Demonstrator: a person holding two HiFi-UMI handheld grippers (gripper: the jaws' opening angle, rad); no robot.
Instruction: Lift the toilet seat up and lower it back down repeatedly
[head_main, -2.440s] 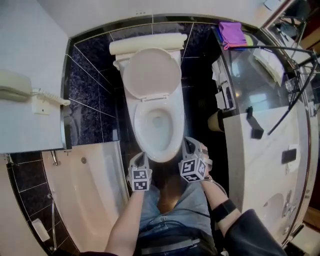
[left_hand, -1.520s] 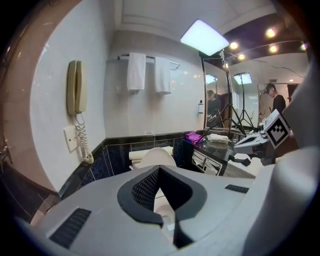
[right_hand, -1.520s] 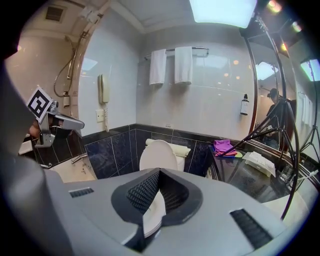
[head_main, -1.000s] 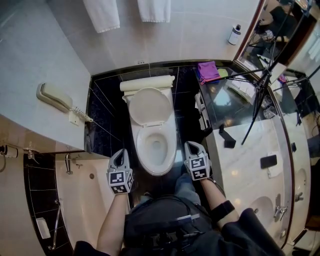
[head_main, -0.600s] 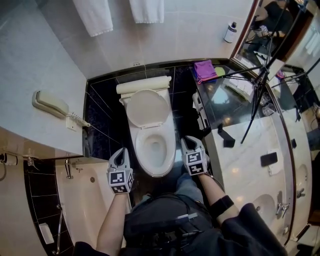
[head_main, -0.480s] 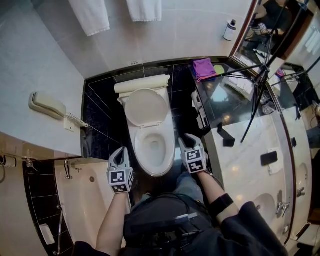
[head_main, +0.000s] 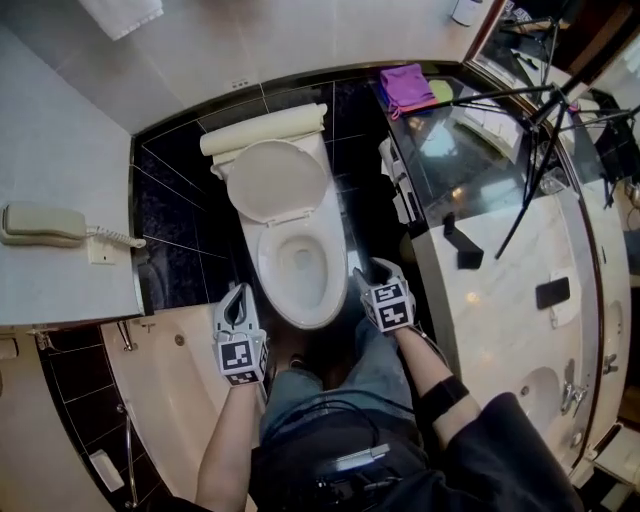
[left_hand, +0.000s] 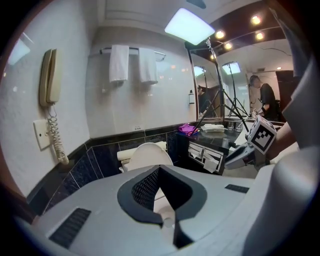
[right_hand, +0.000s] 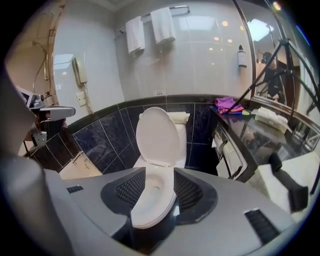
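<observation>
Left gripper: being held with jaws pressed together, nothing caught between them.
Right gripper: jaws have just been opening and are being held apart, empty; the bowl is only being framed in the gap, untouched.
Toilet seat: being seen just ahead, between the two grippers, apparently lying flat on the bowl; this cannot be told for sure.
Lid: being leaned upright beyond the seat, against the cistern farthest off.
Handling: the seat is being judged a stiff, light, smooth plastic ring, hinged at its far end; slipping is likely, dropping risks a slam.
Hold: best taken at the near front rim, one jaw slid beneath.
</observation>
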